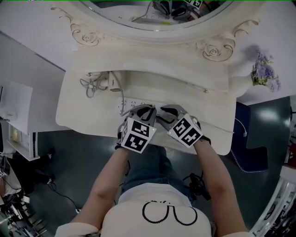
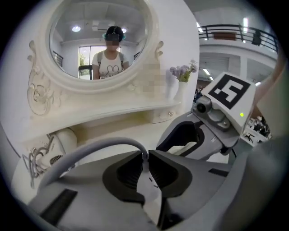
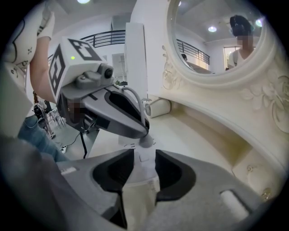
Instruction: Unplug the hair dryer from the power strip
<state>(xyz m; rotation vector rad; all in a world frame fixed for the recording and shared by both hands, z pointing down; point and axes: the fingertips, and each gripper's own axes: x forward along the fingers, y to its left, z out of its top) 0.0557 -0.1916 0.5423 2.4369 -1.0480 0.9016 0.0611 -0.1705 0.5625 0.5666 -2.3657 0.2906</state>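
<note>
A white power strip lies on the white dressing table, with both grippers side by side over its near end. My left gripper is shut on the hair dryer's grey plug, which sits in the strip. The grey cable arcs away from the jaws to the left. My right gripper is shut on the power strip, its jaws on either side of the near end. The white hair dryer lies at the back left under the mirror shelf.
A round mirror in an ornate frame rises behind the table. A vase of purple flowers stands at the back right. A coil of cord lies beside the dryer. A white cabinet stands left of the table.
</note>
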